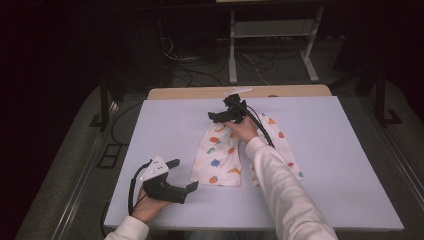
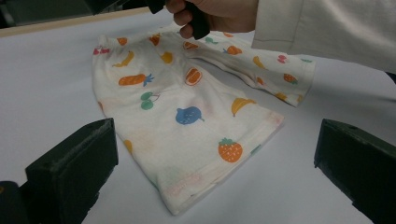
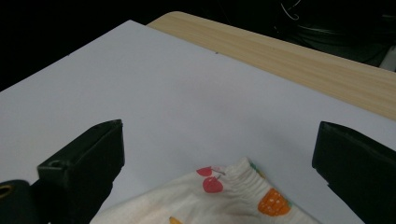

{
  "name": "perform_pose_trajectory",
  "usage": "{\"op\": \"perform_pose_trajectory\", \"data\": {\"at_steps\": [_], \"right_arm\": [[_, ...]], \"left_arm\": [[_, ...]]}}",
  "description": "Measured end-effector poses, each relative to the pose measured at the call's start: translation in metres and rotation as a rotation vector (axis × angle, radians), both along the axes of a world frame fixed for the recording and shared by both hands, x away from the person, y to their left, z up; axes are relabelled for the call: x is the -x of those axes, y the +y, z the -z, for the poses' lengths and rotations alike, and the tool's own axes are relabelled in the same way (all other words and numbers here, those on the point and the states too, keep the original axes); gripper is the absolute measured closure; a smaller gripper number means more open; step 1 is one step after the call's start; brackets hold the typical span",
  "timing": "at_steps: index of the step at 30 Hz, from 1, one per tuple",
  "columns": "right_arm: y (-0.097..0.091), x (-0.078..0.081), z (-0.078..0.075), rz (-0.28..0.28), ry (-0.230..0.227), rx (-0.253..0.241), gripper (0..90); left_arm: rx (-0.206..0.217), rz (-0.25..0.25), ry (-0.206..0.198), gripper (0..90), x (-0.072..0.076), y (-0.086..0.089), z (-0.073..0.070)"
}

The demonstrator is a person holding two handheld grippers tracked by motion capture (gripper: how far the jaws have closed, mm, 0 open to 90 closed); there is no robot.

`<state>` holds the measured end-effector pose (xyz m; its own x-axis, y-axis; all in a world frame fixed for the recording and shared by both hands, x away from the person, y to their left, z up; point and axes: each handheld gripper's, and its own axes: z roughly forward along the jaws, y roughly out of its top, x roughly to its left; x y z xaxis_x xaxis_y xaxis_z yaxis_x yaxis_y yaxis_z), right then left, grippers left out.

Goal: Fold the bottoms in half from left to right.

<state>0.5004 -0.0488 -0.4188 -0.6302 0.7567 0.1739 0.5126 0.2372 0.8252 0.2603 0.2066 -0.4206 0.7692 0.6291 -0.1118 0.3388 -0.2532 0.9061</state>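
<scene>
Fruit-print shorts (image 1: 220, 152) spread flat mid-table on the white sheet (image 1: 165, 125), waistband at the far end, legs pointing back toward the near edge, long axis running near to far. Right gripper (image 1: 221, 116) poised over the waistband (image 3: 233, 170), jaws wide, nothing between. Left gripper (image 1: 183, 174) down near the front edge, just left of the leg hems, jaws spread, empty.

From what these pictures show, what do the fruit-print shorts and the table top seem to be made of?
The shorts look like soft, matte cotton knit: they lie limp and creased, with a gathered elastic waistband and stitched hems. The white sheet looks smooth and faintly glossy, perhaps coated board or plastic; I cannot tell which. The strip at its far edge shows pale wood grain, possibly laminate.
</scene>
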Motion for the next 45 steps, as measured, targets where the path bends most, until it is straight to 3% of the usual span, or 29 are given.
{"op": "perform_pose_trajectory", "data": {"at_steps": [6,13,17,33,45], "right_arm": [[0.008,-0.005,0.002,0.007,0.004,0.018,4.8],[0.013,-0.010,0.006,0.011,0.027,0.064,14.2],[0.014,-0.013,0.008,0.017,0.047,0.056,17.6],[0.016,-0.021,0.018,0.064,0.078,0.084,40.1],[0.017,-0.022,0.024,0.101,0.097,0.110,61.8]], "left_arm": [[0.003,-0.002,0.000,0.0,0.001,0.001,0.000],[0.003,0.003,-0.002,0.0,0.001,0.000,0.000],[0.004,0.004,-0.002,0.0,0.001,0.000,0.000],[0.008,0.006,-0.003,0.0,0.001,0.001,-0.001],[0.007,0.008,-0.003,0.0,0.000,0.000,0.000]]}}
